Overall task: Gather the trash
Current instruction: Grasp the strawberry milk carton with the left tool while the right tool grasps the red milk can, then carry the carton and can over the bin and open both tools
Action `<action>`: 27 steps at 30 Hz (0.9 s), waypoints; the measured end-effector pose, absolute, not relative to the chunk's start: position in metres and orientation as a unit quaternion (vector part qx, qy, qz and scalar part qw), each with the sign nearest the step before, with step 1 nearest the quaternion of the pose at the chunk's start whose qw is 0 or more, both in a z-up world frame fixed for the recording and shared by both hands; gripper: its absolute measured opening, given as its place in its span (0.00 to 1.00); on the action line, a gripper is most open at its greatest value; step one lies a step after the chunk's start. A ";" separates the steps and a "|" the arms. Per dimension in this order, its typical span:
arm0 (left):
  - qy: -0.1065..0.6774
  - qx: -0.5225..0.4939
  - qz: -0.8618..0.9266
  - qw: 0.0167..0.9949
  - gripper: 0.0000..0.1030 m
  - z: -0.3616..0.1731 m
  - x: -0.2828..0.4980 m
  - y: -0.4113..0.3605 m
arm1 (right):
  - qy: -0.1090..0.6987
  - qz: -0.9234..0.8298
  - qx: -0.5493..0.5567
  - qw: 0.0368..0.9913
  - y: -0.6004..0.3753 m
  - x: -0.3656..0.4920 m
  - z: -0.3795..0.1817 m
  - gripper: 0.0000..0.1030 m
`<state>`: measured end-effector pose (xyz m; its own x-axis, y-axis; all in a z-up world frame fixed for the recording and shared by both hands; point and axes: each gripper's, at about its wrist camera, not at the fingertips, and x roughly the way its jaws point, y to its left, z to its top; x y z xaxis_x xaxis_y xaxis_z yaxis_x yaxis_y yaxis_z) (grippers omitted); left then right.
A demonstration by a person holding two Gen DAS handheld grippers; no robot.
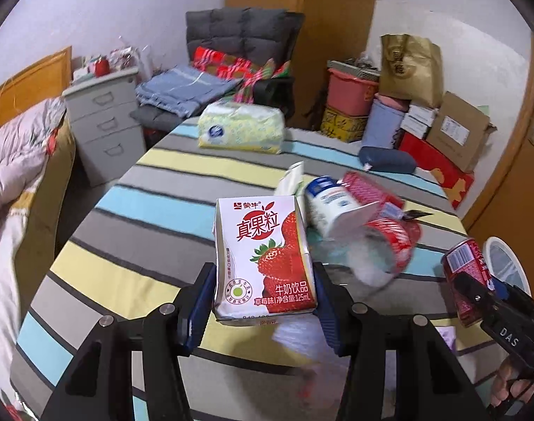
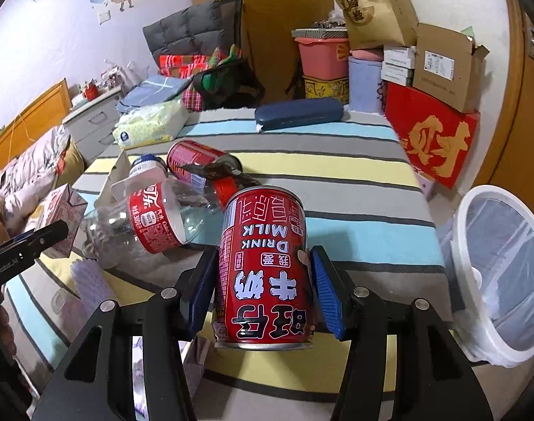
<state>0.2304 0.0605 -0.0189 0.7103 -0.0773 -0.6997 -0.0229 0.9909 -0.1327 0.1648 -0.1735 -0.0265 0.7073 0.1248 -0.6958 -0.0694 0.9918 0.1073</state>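
Note:
My left gripper [image 1: 263,280] is shut on a white strawberry milk carton [image 1: 263,245], held upright just above the striped tablecloth [image 1: 144,210]. My right gripper [image 2: 265,273] is shut on a red milk can [image 2: 267,263], upside down, also clear of the cloth. In the left wrist view that can [image 1: 463,266] shows at the far right. In the right wrist view the carton [image 2: 61,207] shows at the left edge. Between the two lie an empty cola bottle [image 2: 151,221], a second red can [image 2: 193,161] and a small white bottle [image 2: 147,166].
A white bin [image 2: 460,263] lined with a clear bag stands off the table's right side. At the far edge of the table lie a tissue pack [image 2: 147,122] and a dark blue case [image 2: 298,114]. Boxes, a chair, drawers and a bed ring the table.

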 end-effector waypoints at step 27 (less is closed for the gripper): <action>0.329 0.008 -0.190 0.925 0.52 0.038 0.182 -0.124 | 0.316 -0.051 0.084 0.944 -0.293 0.103 0.010 0.53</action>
<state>0.1821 -0.1240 0.0383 0.7116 -0.3457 -0.6116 0.3563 0.9279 -0.1098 0.1031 -0.2927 0.0095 0.7948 -0.0431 -0.6054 0.1492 0.9807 0.1261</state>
